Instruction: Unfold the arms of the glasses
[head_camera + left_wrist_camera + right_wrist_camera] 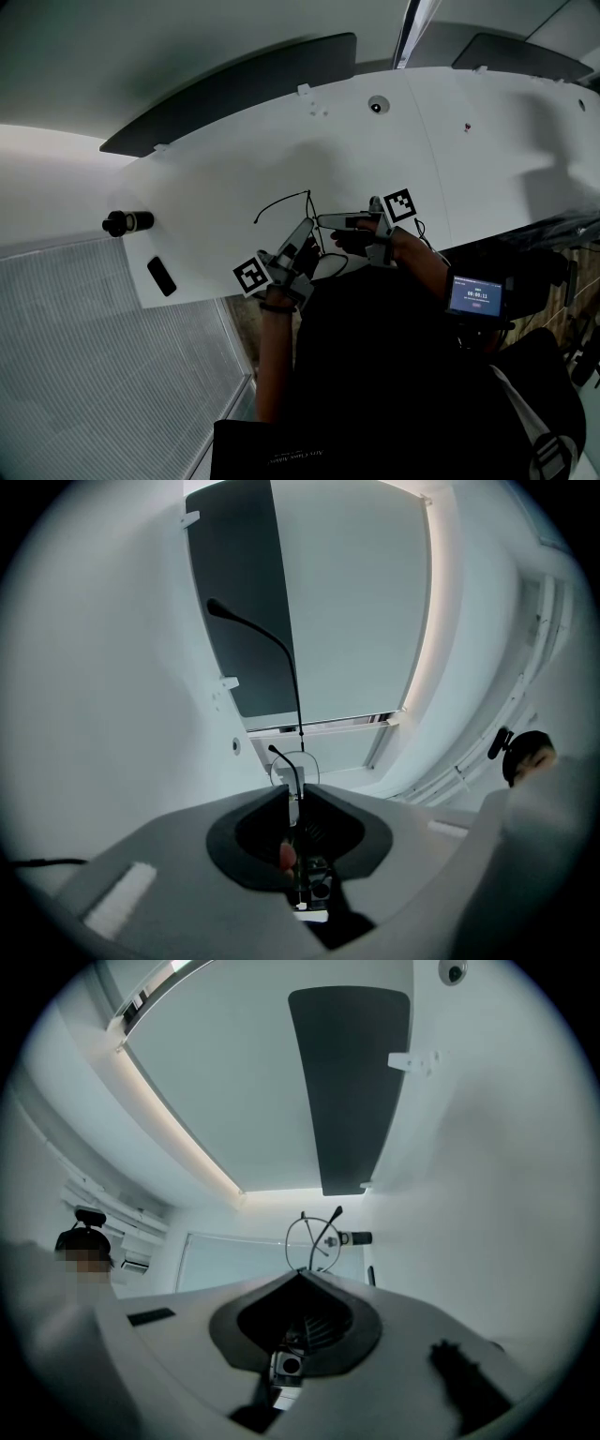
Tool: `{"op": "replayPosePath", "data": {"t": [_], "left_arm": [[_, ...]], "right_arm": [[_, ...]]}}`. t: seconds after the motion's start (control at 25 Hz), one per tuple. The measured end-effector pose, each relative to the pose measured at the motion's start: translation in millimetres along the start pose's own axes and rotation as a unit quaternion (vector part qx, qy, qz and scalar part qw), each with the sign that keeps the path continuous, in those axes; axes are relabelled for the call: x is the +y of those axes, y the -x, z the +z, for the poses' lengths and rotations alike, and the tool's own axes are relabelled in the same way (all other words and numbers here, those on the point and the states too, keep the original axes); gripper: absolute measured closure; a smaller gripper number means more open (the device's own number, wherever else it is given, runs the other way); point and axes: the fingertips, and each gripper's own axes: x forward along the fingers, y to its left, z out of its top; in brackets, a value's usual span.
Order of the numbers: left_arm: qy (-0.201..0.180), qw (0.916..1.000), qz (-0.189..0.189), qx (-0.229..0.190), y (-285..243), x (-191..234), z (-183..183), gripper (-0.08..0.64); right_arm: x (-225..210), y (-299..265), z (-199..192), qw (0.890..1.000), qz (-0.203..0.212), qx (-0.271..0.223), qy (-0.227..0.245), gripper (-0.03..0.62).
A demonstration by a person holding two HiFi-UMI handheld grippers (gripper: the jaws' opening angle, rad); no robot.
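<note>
The left gripper (293, 797) has its jaws pinched together on a thin wire part of the glasses (292, 761), which hang in the air just above the near edge of the white desk (234, 159). The right gripper (302, 1275), jaws likewise closed on the wire rim, meets it almost tip to tip from the person's right, so both tools are equally near the frame. From the left gripper's tips one long arm (281, 198) runs straight away and curves left over the desk, so any swing likely pivots against the right gripper's hold.
</note>
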Motion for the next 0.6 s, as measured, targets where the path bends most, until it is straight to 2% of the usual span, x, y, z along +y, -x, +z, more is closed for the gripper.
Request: {"op": "replayPosePath", "data": {"t": [0.12, 0.6], "left_arm": [[-0.004, 1.0, -0.008, 0.005, 0.5, -3.1, -0.3, 0.53], [0.001, 1.0, -0.007, 0.006, 2.8, -0.5, 1.5, 0.543]], "right_arm": [[-0.4, -0.5, -1.3, 1.0, -0.001, 0.003, 0.002, 0.581], [-2.1, -1.7, -1.5, 1.0, -0.004, 0.002, 0.002, 0.581]]}}
